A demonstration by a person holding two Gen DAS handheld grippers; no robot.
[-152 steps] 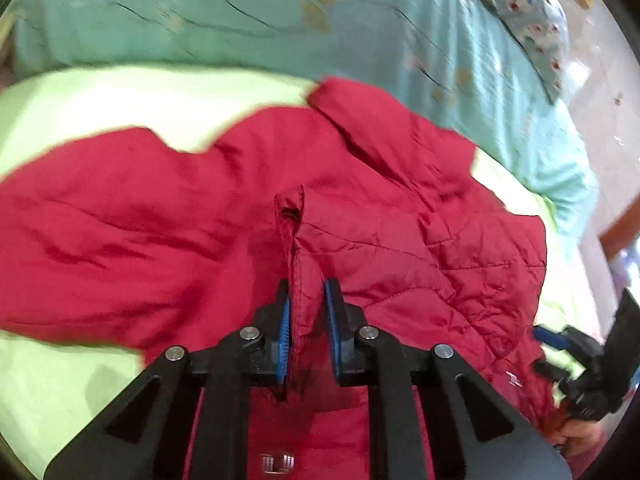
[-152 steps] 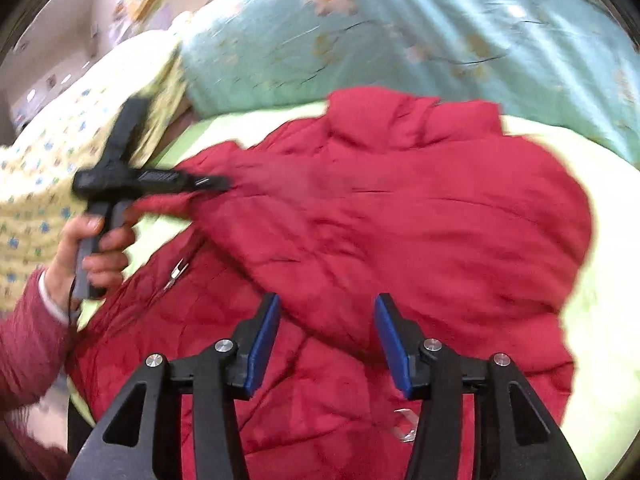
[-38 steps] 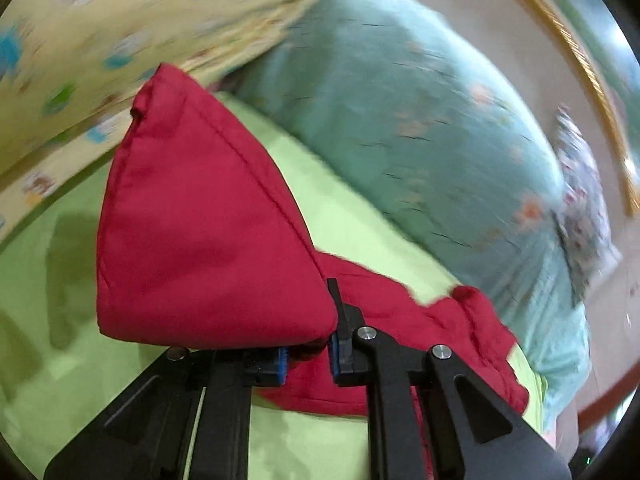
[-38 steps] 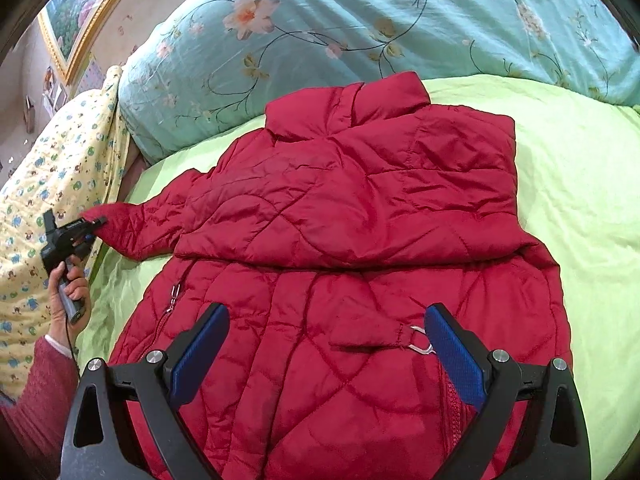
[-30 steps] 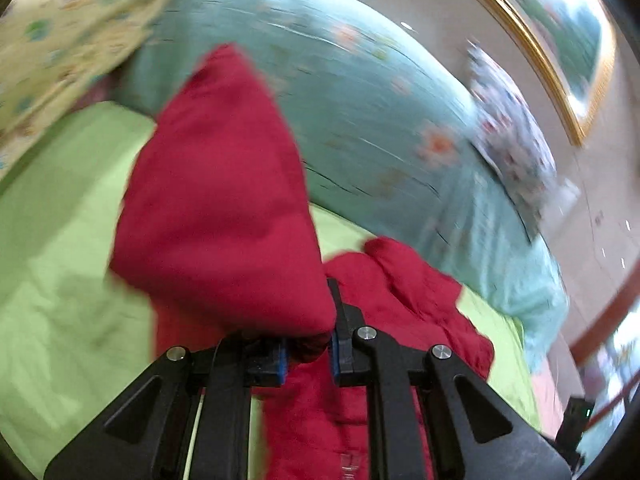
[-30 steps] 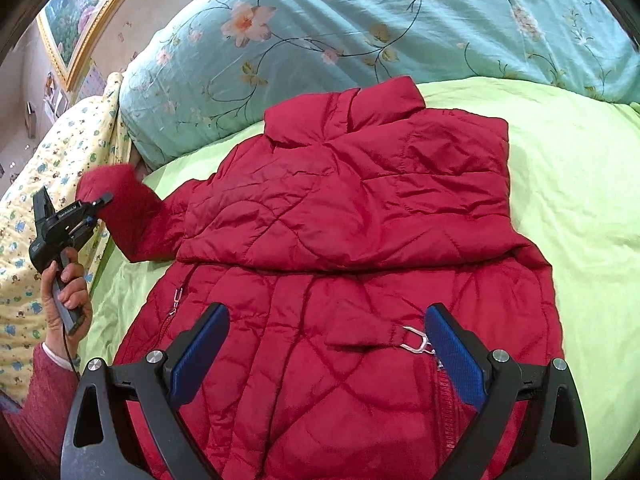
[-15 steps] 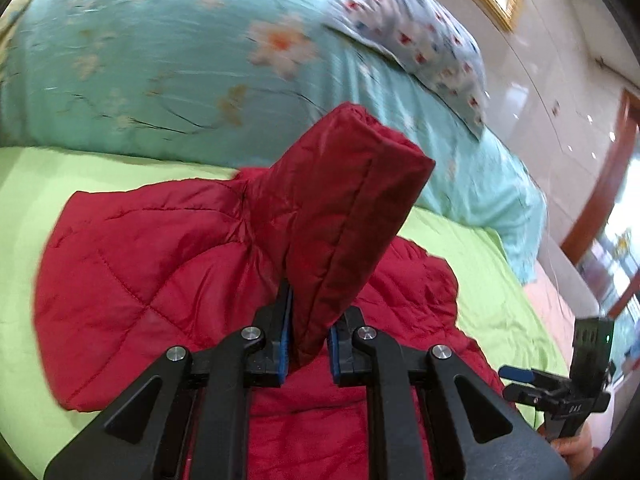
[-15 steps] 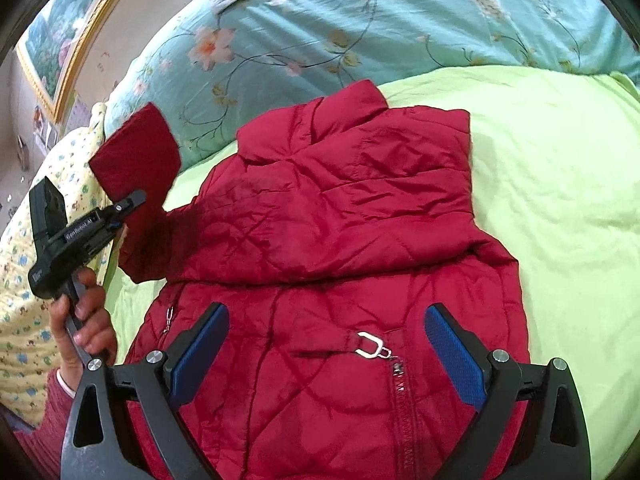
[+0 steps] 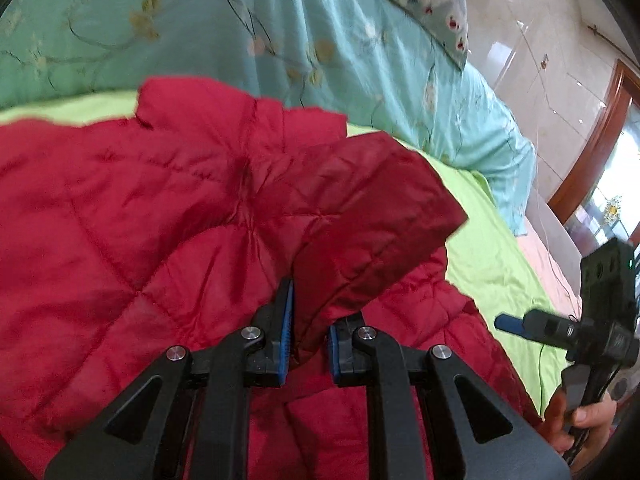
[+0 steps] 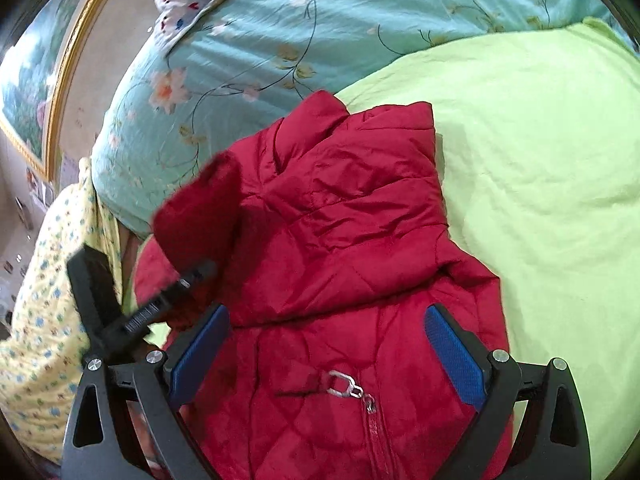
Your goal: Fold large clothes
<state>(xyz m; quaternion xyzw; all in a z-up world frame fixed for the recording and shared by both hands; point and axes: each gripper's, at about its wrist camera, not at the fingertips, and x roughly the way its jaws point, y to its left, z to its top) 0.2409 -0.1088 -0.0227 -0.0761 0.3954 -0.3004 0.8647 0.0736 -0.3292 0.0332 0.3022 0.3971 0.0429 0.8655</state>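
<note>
One red jacket [image 10: 340, 264] is spread on the green bedsheet [image 10: 540, 168], its sleeve [image 9: 372, 216] clenched in the left gripper [image 9: 310, 344]. The right gripper [image 10: 326, 348] is held released above the zipper. The sleeve should be laid flat across the chest before letting go; two grippers are counted

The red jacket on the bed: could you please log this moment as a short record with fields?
garment: red jacket, quilted, spread on the green sheet
sleeve: sleeve lifted over the jacket body
left gripper: left gripper, fingers shut on the sleeve
right gripper: right gripper, open, empty, above the lower front
zipper pull: zipper pull lies between the right fingers
backdrop: teal floral quilt
</note>
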